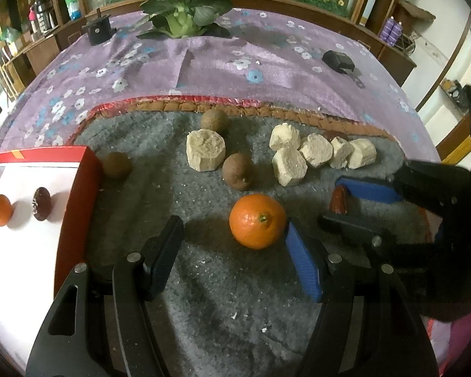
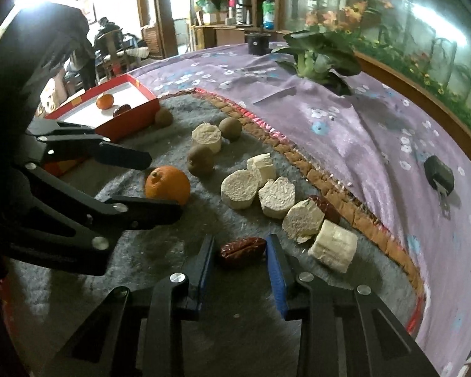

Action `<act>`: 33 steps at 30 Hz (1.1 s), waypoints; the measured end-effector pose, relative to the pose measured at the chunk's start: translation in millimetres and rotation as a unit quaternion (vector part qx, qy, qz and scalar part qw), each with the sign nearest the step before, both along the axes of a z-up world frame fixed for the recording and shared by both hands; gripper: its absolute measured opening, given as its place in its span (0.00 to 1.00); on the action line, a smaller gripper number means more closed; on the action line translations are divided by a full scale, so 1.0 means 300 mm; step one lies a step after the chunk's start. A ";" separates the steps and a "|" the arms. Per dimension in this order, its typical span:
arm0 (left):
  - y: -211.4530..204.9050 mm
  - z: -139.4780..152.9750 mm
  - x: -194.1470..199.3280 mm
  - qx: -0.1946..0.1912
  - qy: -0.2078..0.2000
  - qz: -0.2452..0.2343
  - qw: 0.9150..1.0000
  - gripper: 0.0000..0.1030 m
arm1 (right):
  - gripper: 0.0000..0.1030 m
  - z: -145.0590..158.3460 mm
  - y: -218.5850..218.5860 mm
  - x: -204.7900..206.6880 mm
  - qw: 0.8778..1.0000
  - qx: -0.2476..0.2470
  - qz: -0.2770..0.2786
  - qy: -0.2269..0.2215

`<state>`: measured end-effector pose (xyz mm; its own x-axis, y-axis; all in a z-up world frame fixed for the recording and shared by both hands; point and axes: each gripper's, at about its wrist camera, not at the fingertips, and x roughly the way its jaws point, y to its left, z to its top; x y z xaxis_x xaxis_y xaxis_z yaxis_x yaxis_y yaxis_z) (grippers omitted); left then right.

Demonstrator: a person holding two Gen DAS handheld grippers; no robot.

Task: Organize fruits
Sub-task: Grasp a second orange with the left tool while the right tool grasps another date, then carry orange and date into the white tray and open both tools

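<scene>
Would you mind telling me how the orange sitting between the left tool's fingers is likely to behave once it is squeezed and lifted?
The orange looks round and smooth-skinned, so it may roll across the grey mat if only one finger nudges it. Its peel appears firm and intact, so it will probably hold its shape under a moderate squeeze. The left tool stands wide around it, touching on one side at most.

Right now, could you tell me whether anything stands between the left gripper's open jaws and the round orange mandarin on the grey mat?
Nothing visible does. The round orange mandarin lies on the grey mat just ahead of the left gripper, beside its blue-padded finger, with only bare mat in between.
</scene>
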<state>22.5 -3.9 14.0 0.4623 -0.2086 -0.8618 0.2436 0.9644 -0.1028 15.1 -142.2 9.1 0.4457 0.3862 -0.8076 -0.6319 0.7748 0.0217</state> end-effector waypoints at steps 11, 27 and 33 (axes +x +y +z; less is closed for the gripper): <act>-0.017 0.020 -0.039 -0.002 -0.025 -0.030 0.999 0.32 | 0.31 0.057 -0.100 -0.145 0.991 0.062 -0.118 0.003; 0.194 0.167 -0.184 0.001 -0.085 0.021 0.996 0.32 | 0.31 0.137 0.063 -0.280 0.984 0.106 -0.140 -0.014; 0.311 0.197 -0.200 0.003 -0.094 0.053 0.994 0.32 | 0.31 0.187 0.206 -0.290 0.987 0.114 -0.108 -0.029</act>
<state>-37.5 89.5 73.0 0.6350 -0.1454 -0.7587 0.1542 0.9862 -0.0599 -71.9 -80.5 65.1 0.5798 0.4469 -0.6812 -0.4582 0.8702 0.1809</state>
